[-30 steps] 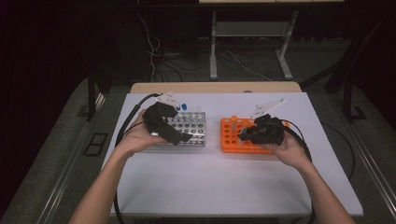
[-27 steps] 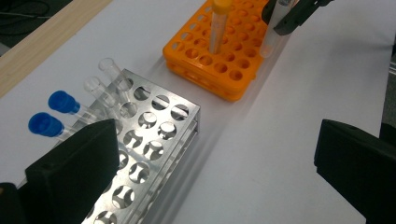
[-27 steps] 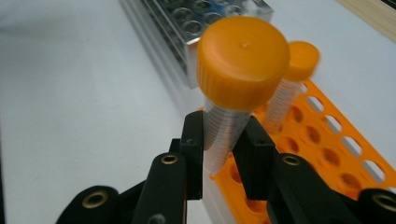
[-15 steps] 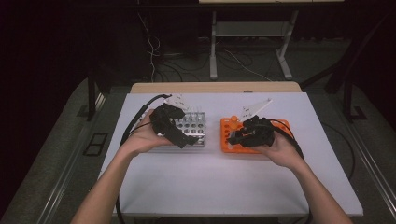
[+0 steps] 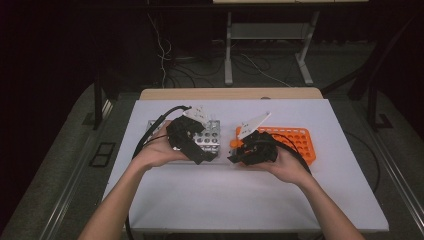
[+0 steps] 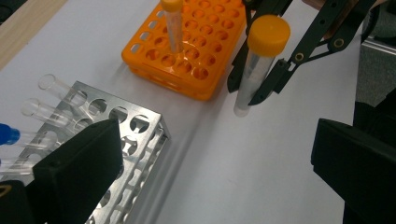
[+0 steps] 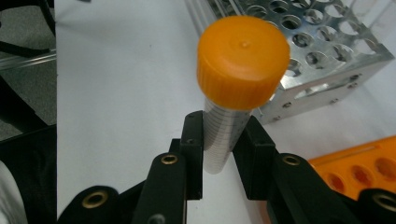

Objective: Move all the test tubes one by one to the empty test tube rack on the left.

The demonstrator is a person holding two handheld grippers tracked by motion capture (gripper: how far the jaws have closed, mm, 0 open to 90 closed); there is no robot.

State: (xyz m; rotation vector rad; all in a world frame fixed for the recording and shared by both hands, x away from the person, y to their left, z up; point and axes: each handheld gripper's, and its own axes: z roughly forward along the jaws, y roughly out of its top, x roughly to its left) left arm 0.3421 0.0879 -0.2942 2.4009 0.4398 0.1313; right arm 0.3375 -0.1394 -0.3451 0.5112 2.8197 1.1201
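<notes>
High view: your right hand-held gripper (image 5: 239, 151) sits at the near-left corner of the orange rack (image 5: 292, 142), w/ an orange cap showing at its tip. Your left hand-held gripper (image 5: 202, 156) lies over the near edge of the metal rack (image 5: 210, 134), just left of the orange rack. Both racks rest on the white surface (image 5: 240, 200).

Left gripper view: your left hand-held gripper's jaws stand wide apart, nothing btwn them. The orange-capped tube (image 6: 258, 65) hangs upright in front of the orange rack's near corner, above the bare surface, clamped in the other gripper. One more capped tube (image 6: 173, 25) already stands in an orange-rack hole. The metal rack holds a few clear tubes and one blue-capped tube (image 6: 16, 137).

Right gripper view: your right hand-held gripper (image 7: 223, 149) is closed on the tube body just below the cap, firm and upright, btwn the two racks.

Progress, my read: one tube seated, one in transit, not racked yet. Can't tell which rack it's headed for. Most orange-rack holes are free, so most of the job is probably left.
</notes>
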